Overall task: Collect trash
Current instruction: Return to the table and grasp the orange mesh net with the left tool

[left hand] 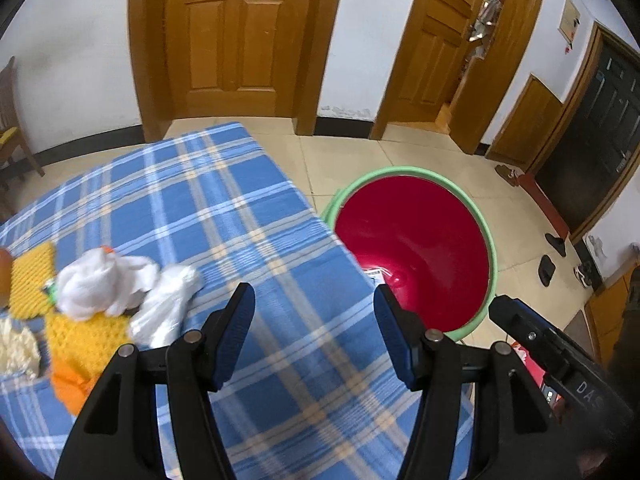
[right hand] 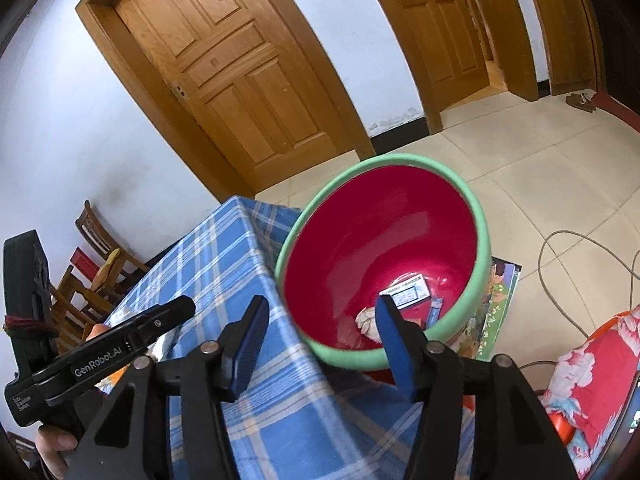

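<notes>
While both tongs, left tongs (left hand: 315, 306) and right tongs (right hand: 320, 316), gape empty over the desk (left hand: 224, 216), aim the left at the crumpled white trash (left hand: 120, 284) on its left side, pinch low, then carry to the red bin (right hand: 384, 248) beyond the edge.

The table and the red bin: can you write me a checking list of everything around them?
Surface: table under a blue plaid cloth.
Job's things: white wads on the table's left; bin on the floor beside the table, holding a card and scraps.
Clutter: yellow mats, orange piece beneath.
Grippers: left gripper open, empty, over the table; right gripper open, empty, by the bin's rim.
Cables: grey cable on the floor tiles.
Surroundings: wooden doors, chairs, shoes.
</notes>
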Tool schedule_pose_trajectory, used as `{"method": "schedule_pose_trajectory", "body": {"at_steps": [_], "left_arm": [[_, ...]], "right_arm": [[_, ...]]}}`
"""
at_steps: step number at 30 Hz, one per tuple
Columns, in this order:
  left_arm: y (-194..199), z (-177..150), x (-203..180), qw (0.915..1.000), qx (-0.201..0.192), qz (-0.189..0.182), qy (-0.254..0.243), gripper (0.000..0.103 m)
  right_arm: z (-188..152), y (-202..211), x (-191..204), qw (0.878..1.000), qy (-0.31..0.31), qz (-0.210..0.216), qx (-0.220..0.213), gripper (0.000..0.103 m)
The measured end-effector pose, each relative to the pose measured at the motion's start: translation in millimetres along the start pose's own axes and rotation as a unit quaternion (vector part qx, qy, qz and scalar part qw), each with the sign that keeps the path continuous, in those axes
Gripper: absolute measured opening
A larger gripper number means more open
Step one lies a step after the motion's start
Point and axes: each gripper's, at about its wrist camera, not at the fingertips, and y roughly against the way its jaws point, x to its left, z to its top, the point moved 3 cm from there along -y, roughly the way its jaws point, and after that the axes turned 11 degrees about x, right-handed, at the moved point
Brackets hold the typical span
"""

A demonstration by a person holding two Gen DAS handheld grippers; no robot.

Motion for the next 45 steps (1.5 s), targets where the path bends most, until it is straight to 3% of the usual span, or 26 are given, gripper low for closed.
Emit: {"method": "schedule_pose_trajectory", "body": {"at_steps": [16, 23, 36, 39, 45], "left_arm": [[41.9, -42.9, 92.9, 0.9935, -0.027, 0.046, 0.100, 0.062], [33.5, -66.8, 121.0, 0.9882, -0.008, 0.058, 0.142, 0.062], [4.7, -84.2, 133.3, 0.9832, 0.022, 0.090, 0.158, 0.062], [2.8, -87.5, 135.3, 0.9840, 0.023, 0.083, 0.156, 0.041], [10.9, -96.3, 139.2, 0.9863, 0.014, 0.060, 0.153, 0.028]], "right_arm": [[-23.4, -5.9, 43.4, 0.999, 0.032, 0.017, 0.024, 0.071], [-31.2, -12.5, 51.2, 0.998, 0.039, 0.019, 0.034, 0.076], [-39.9, -21.4, 49.6, 0.998, 0.038, 0.021, 0.050, 0.078], [-40.8, -22.5, 48.5, 0.998, 0.037, 0.021, 0.052, 0.078], [-42.3, -25.1, 51.2, 0.997, 0.038, 0.023, 0.059, 0.078]]}}
